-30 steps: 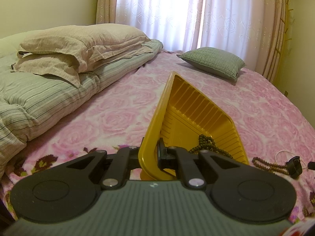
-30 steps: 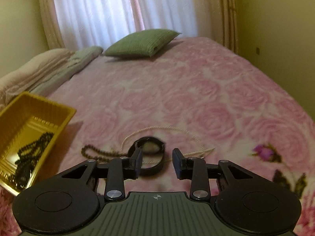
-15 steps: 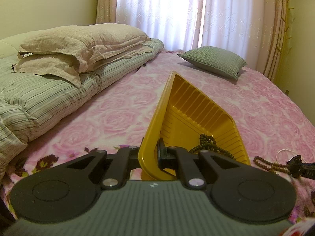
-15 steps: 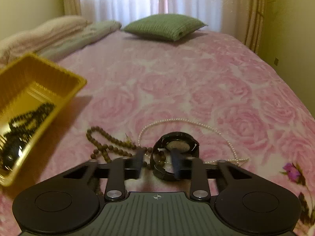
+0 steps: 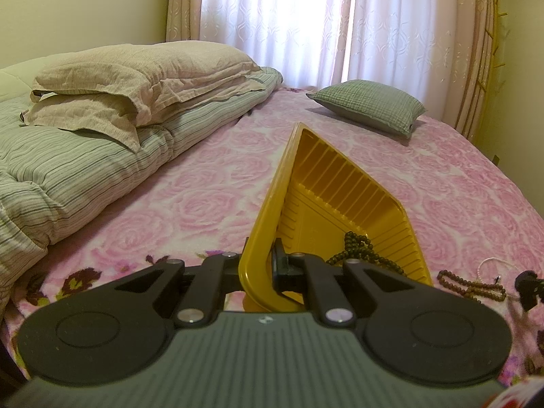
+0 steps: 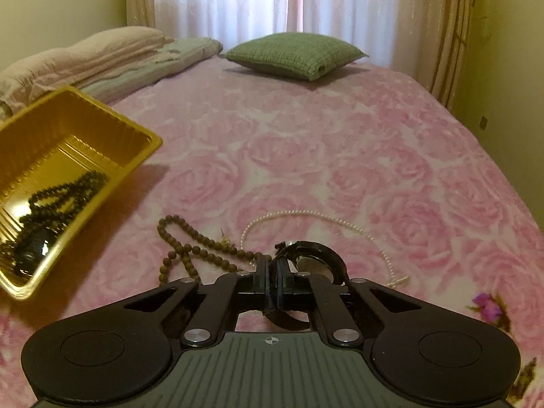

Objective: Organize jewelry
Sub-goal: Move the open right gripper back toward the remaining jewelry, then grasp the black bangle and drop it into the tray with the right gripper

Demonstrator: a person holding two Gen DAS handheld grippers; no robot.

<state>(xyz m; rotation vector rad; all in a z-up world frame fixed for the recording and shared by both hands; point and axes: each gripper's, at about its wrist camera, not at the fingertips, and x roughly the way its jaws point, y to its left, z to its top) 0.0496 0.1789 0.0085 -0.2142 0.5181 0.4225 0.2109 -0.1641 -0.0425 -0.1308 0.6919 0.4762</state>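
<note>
My left gripper (image 5: pixel 260 268) is shut on the near rim of a yellow plastic tray (image 5: pixel 343 210), holding it tilted above the bed. A dark bead string (image 5: pixel 357 255) lies in the tray, also seen in the right wrist view (image 6: pixel 57 200). My right gripper (image 6: pixel 272 278) is shut on the strap of a black wristwatch (image 6: pixel 316 261), just over the pink bedspread. Beside it lie a brown bead string (image 6: pixel 193 248) and a thin pearl necklace (image 6: pixel 340 224). The tray (image 6: pixel 68 156) is to the left of my right gripper.
A green cushion (image 6: pixel 295 54) lies at the far end of the bed. Stacked pillows and a striped quilt (image 5: pixel 102 129) fill the left side. Curtains (image 5: pixel 306 23) and yellow walls close in the bed at the back and right.
My right gripper closed from open onto the watch strap and moved forward over the watch. The left gripper and tray have barely moved.
</note>
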